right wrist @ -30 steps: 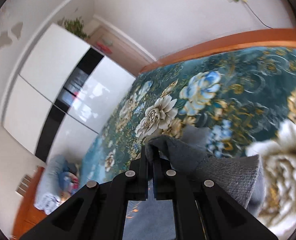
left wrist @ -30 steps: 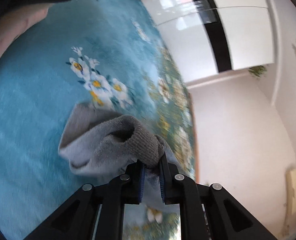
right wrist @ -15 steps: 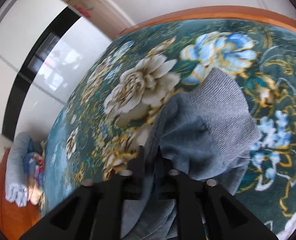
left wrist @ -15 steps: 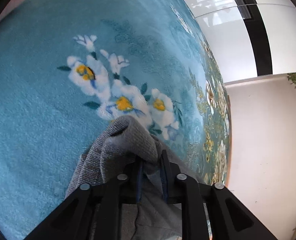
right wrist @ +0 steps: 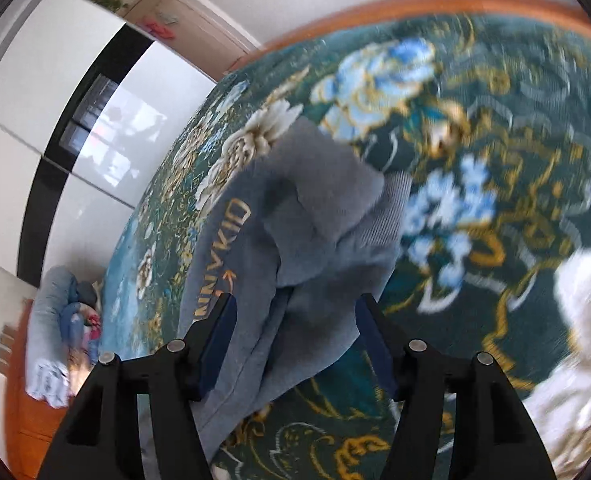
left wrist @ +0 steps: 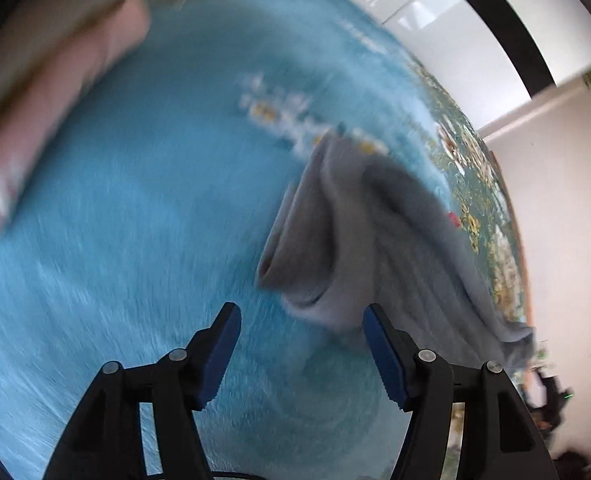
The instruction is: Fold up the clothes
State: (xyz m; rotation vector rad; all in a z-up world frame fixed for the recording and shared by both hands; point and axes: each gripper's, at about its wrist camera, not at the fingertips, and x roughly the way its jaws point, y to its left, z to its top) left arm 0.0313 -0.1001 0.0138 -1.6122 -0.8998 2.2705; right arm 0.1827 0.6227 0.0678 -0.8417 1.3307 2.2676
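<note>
Now both hand-held grippers are standing with jaws apart, gripping nothing. A grey sweatshirt [right wrist: 295,248] is lying bunched on the floral blanket [right wrist: 495,128] covering the bed, its folded sleeve resting on top of its body. The right hand-held gripper [right wrist: 293,340] is hovering over the sweatshirt's near edge, while the left hand-held gripper [left wrist: 301,354] is hanging just beside the sweatshirt's [left wrist: 335,240] near end, over the blanket's [left wrist: 135,220] plain blue part.
</note>
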